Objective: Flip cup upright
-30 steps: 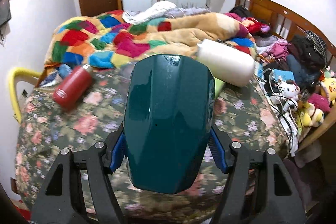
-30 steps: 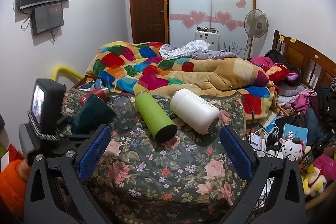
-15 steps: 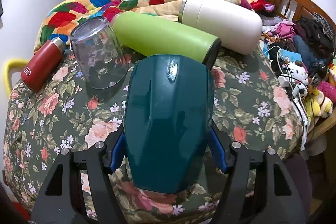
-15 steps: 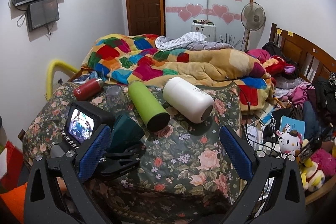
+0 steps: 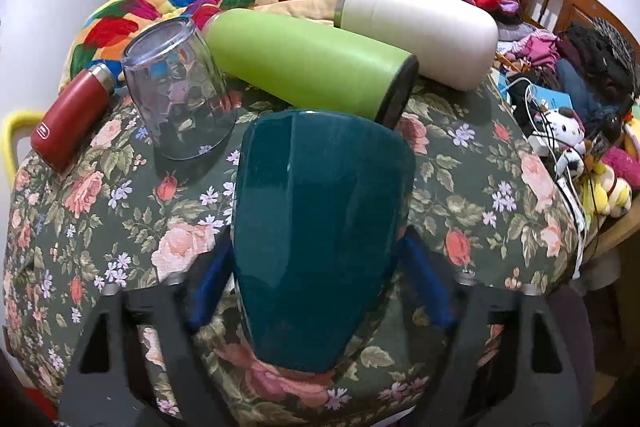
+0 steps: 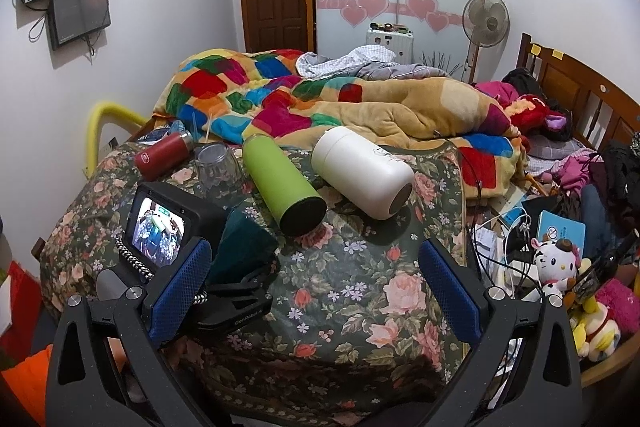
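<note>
The left gripper (image 5: 320, 291) clamps the teal cup (image 5: 320, 235) above the floral cloth (image 5: 460, 187); the green bottle (image 5: 308, 63) lies at twelve o'clock; the right gripper (image 6: 316, 287) stands spread, holding nothing.

Left gripper (image 5: 320, 283) clamped, right gripper (image 6: 316, 291) agape

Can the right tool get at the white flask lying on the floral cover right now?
Probably yes: the right tool is open and empty, and only bare floral cover lies between it and the white flask.
</note>
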`<state>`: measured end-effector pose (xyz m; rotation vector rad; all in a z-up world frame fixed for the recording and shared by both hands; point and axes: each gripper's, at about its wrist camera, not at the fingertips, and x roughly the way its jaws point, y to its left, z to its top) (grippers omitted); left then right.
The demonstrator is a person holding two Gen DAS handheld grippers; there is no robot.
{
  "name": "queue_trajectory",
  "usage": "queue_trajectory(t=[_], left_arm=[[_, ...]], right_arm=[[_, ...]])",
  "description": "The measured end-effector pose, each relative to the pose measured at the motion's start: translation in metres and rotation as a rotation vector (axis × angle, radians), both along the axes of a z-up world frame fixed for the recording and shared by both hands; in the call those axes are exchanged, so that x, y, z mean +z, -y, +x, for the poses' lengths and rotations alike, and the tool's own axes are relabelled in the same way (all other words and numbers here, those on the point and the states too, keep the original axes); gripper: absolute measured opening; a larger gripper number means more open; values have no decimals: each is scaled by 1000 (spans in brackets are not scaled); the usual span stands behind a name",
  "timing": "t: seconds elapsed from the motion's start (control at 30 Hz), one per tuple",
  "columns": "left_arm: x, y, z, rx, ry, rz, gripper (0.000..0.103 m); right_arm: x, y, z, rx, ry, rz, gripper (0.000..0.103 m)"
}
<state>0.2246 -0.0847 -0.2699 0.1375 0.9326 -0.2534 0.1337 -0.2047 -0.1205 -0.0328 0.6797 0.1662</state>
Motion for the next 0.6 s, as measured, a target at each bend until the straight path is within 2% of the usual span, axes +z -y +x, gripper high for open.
queue_trajectory(t=[0.1, 0.3, 0.43, 0.6], left_arm=[[6, 0, -10, -12, 27, 25, 91], [33, -25, -34, 5, 72, 10, 92], [54, -58, -47, 97, 120, -7, 94], [70, -105, -61, 236, 192, 30, 95]], right_arm=[[0, 0, 0, -1, 1, -2, 103], [0, 0, 1, -7, -6, 4, 103], [-7, -3, 7, -27, -32, 7, 103], [-33, -17, 30, 2, -147, 49, 103]])
